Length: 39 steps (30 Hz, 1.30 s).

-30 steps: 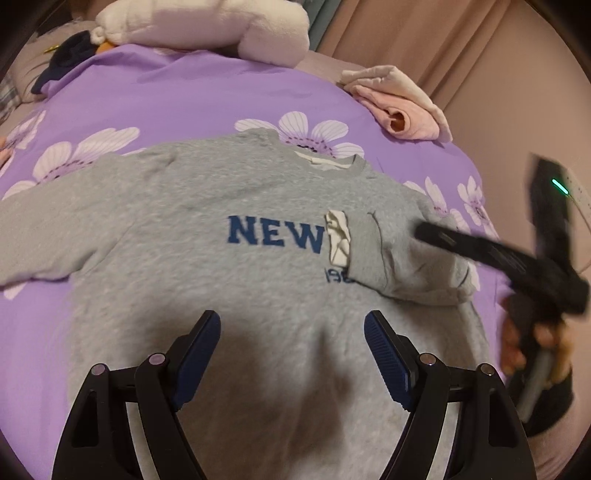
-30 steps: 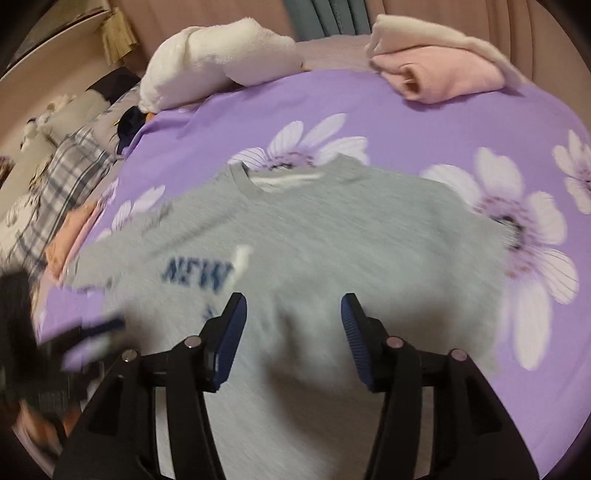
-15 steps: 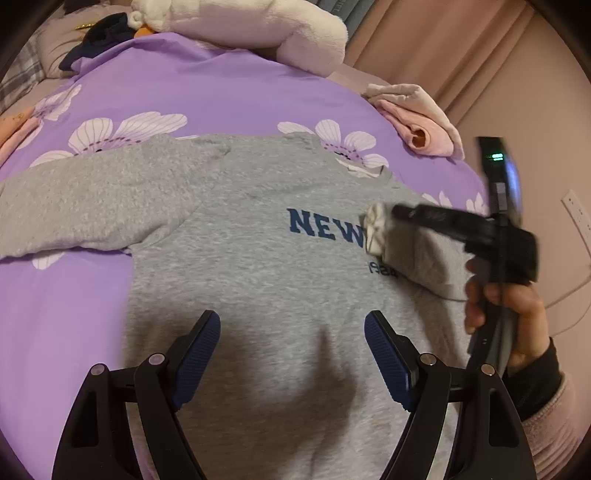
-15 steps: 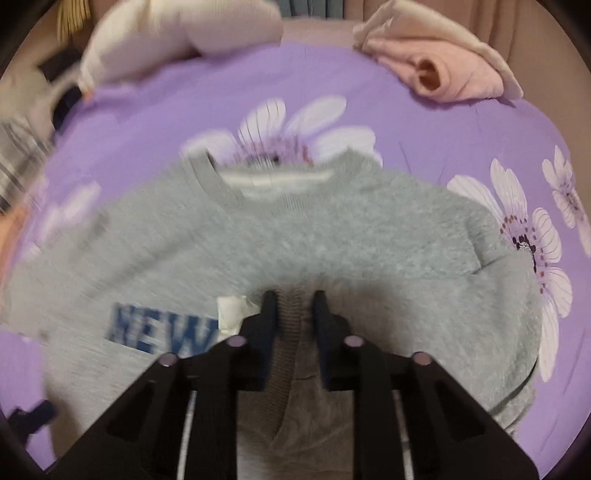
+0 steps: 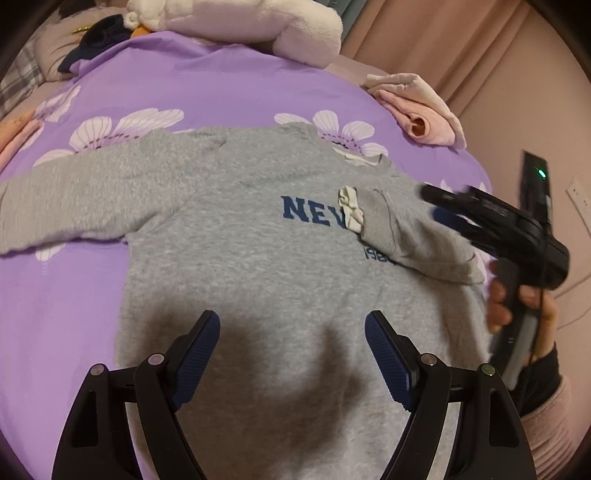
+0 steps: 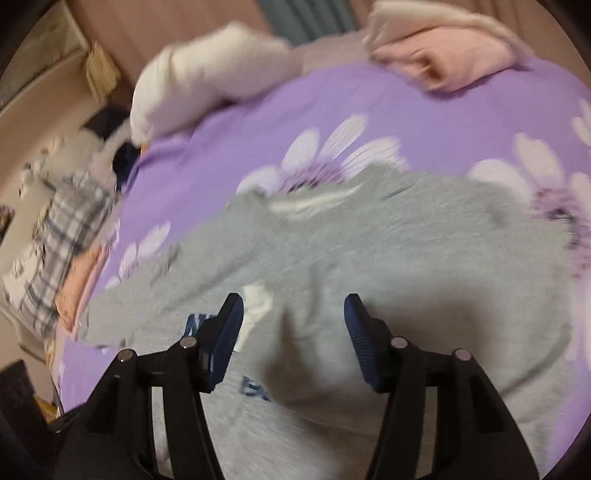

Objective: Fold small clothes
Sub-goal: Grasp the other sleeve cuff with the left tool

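A small grey sweatshirt [image 5: 266, 266] with blue "NEW" lettering lies flat on the purple flowered bedspread [image 5: 155, 88]. Its right sleeve [image 5: 410, 236] is folded across the chest, white cuff lining showing. Its left sleeve [image 5: 85, 199] lies stretched out to the left. My left gripper [image 5: 291, 354] is open and empty above the hem. My right gripper [image 6: 293, 332] is open and empty above the folded sleeve [image 6: 388, 295]; it also shows in the left wrist view [image 5: 439, 206], just right of that sleeve.
A folded pink and cream garment [image 5: 417, 107] lies at the bed's far right. A white plush pillow [image 5: 240, 22] and dark clothes [image 5: 99, 40] lie at the head. Plaid fabric [image 6: 62, 236] and a peach cloth [image 6: 81, 284] lie on the left.
My right gripper was shut on the right sleeve half a second ago; it has let go, opened and pulled back to the right. The sleeve now rests on the chest.
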Each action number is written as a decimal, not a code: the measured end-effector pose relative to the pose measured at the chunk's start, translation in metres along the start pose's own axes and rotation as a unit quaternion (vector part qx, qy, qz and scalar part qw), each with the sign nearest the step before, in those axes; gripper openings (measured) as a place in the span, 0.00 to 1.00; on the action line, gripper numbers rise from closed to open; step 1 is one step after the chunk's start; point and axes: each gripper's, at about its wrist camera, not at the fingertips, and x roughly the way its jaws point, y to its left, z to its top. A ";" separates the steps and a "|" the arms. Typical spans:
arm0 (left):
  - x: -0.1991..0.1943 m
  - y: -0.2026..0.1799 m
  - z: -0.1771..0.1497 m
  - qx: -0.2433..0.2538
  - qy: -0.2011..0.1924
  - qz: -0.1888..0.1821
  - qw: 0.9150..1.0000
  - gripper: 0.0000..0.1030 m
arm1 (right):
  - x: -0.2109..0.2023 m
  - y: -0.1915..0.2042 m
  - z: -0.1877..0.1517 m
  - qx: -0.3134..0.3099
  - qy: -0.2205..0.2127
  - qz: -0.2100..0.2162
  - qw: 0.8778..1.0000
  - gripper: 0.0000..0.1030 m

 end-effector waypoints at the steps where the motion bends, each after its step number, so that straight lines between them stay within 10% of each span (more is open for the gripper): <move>1: -0.001 0.001 -0.002 -0.001 -0.001 0.000 1.000 0.78 | -0.006 -0.007 -0.002 0.002 -0.004 -0.012 1.000 0.51; 9: -0.024 0.023 -0.018 -0.028 -0.006 0.010 1.000 0.78 | -0.005 -0.080 -0.035 -0.025 0.039 -0.214 0.976 0.00; 16: -0.063 0.073 -0.031 -0.099 -0.027 0.024 0.994 0.78 | -0.014 -0.105 -0.026 0.057 0.012 -0.222 0.973 0.00; 19: -0.082 0.104 -0.038 -0.141 -0.042 0.034 0.988 0.83 | -0.030 -0.096 -0.032 0.069 -0.005 -0.175 0.982 0.11; 23: -0.101 0.146 -0.047 -0.204 -0.062 0.032 0.976 0.85 | -0.061 -0.064 -0.046 0.035 -0.040 -0.118 0.992 0.55; 39: -0.096 0.258 -0.025 -0.389 -0.155 -0.062 0.906 0.85 | -0.065 0.024 -0.124 0.041 -0.028 0.087 0.995 0.74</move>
